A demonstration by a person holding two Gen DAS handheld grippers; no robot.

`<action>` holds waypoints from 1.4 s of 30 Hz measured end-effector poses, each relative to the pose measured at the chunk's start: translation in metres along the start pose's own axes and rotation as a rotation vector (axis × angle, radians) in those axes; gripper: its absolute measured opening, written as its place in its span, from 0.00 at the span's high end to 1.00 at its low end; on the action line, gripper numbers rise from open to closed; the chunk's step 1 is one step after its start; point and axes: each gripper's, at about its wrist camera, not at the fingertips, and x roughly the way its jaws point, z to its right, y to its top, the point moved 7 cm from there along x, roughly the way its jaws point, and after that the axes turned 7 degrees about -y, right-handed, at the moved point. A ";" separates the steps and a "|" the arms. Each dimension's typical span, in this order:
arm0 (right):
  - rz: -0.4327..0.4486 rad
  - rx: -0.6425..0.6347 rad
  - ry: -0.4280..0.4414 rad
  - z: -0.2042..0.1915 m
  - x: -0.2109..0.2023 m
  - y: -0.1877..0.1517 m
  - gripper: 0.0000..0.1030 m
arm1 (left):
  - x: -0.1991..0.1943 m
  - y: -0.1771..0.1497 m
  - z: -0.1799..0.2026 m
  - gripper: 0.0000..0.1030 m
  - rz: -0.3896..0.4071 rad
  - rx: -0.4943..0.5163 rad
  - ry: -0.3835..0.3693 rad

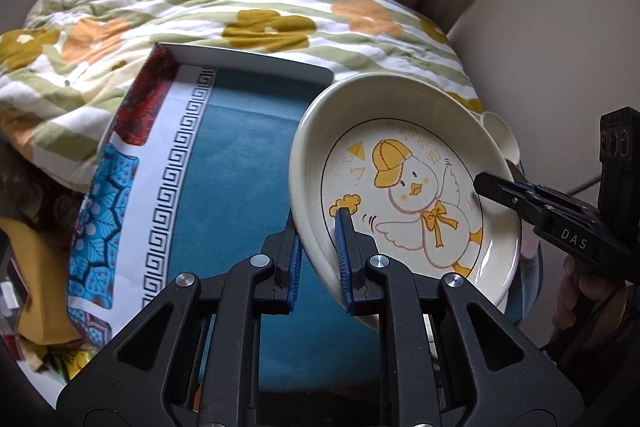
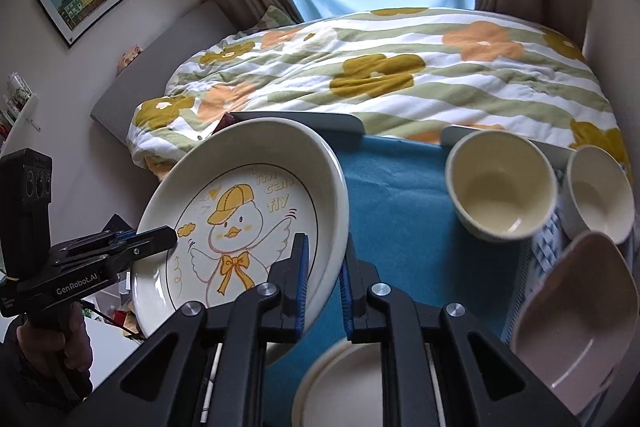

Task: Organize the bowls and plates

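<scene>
- We clamp our left gripper (image 1: 320, 247) on the duck plate (image 1: 404, 195) rim at 7 o'clock, angled down
- Our right gripper (image 2: 325, 267) grips its opposite rim, plate tilted above the blue cloth (image 2: 400, 195)

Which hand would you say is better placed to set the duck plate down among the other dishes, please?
Probably right: its tool grips the duck plate on the rim nearest the cream bowls and flat plate; the left tool holds the far rim.

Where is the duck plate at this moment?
The duck plate is tilted above the blue mat, clamped by the left gripper and right gripper, left of two cream bowls.
</scene>
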 end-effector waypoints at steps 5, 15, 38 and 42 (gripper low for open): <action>-0.003 0.055 -0.066 0.041 -0.039 -0.052 0.87 | 0.011 -0.045 0.057 0.87 -0.059 0.060 -0.053; -0.067 0.169 -0.102 0.087 -0.045 -0.130 0.87 | 0.046 -0.117 0.102 0.87 -0.181 0.124 -0.080; -0.039 0.163 -0.178 0.115 -0.027 -0.149 0.87 | 0.106 -0.125 0.107 0.85 -0.227 0.280 0.014; -0.035 0.154 -0.187 0.114 -0.028 -0.149 0.87 | 0.107 -0.123 0.110 0.84 -0.219 0.327 0.059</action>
